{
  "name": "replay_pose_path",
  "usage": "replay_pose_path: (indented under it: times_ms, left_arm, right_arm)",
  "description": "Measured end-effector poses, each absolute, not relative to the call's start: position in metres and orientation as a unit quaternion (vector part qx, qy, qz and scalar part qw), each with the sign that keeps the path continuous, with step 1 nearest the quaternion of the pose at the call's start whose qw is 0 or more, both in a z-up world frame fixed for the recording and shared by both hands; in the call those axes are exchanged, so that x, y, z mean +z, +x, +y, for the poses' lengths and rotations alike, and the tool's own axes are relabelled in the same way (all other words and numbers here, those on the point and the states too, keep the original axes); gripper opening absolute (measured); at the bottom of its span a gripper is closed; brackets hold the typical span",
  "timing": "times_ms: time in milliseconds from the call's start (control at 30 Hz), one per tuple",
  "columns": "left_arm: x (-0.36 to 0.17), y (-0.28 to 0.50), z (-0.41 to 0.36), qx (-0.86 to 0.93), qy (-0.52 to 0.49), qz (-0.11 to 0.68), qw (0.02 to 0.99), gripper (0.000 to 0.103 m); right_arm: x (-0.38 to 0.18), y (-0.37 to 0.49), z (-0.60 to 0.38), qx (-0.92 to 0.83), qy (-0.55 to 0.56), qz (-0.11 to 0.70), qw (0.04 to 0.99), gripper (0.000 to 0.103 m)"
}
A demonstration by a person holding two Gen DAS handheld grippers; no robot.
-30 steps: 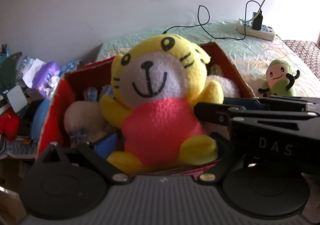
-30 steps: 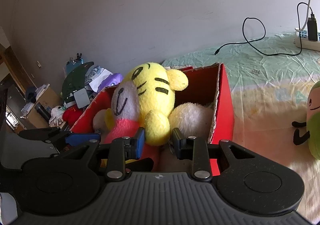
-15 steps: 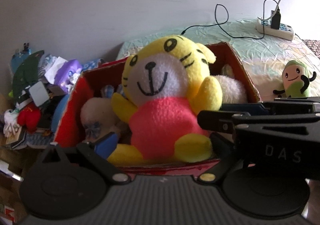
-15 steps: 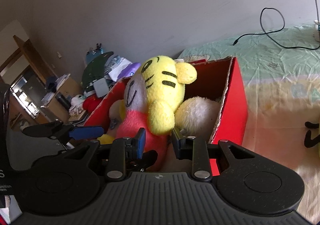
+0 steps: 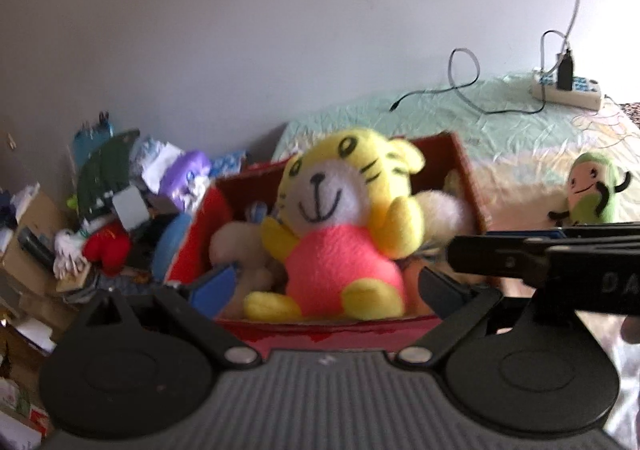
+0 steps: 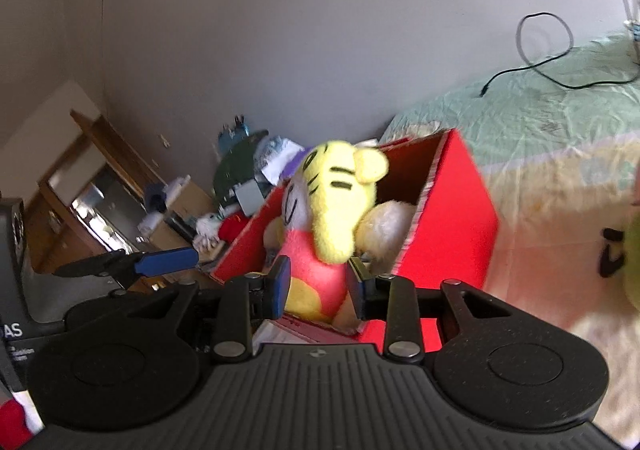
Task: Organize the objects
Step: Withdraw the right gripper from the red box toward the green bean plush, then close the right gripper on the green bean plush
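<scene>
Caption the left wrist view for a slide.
Yellow tiger plush sits in the red box on the bed; left gripper open.

Tiger point(image 5: 340, 217): fleecy plush, matt yellow, pink and white. Box point(image 6: 448, 209): red cardboard, matt, raw corrugated edge. Bed point(image 5: 500, 129): thin crinkled sheet, slight sheen. Green toy point(image 5: 592, 189): soft plush. Right hand-held gripper point(image 6: 320, 288): matt black plastic, ribbed grey body, blue pads, shiny metal rivets. Wall point(image 5: 280, 29): smooth matt paint.
</scene>
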State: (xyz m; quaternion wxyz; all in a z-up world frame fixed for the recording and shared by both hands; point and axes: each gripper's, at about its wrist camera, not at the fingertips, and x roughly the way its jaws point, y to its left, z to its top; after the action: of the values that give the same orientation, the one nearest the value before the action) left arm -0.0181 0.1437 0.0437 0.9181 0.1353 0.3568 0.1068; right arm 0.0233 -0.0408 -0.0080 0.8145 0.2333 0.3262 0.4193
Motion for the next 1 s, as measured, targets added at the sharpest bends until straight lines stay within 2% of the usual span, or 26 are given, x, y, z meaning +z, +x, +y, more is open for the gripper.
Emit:
replay_pose_path:
  times_ms: [267, 467, 700, 767, 1000]
  left_arm:
    - [0.049, -0.02, 0.079, 0.05, 0.168, 0.325, 0.929, 0.098]
    - [0.04, -0.013, 0.025, -0.02, 0.167, 0.329, 0.929, 0.098]
    - [0.01, 0.018, -0.017, -0.084, 0.136, 0.371, 0.915, 0.095]
    - [0.002, 0.029, -0.024, -0.094, 0.128, 0.381, 0.911, 0.091]
    - [-0.021, 0.071, -0.035, -0.133, 0.086, 0.407, 0.899, 0.089]
  right_arm:
    - [-0.027, 0.024, -0.119, 0.354, 0.3, 0.342, 0.817, 0.037]
    - [-0.047, 0.022, -0.168, 0.285, 0.315, 0.36, 0.831, 0.037]
    - [-0.064, 0.028, -0.211, 0.218, 0.327, 0.381, 0.837, 0.038]
    - [-0.069, 0.032, -0.222, 0.206, 0.338, 0.386, 0.833, 0.039]
    - [-0.082, 0.066, -0.236, 0.188, 0.378, 0.397, 0.815, 0.044]
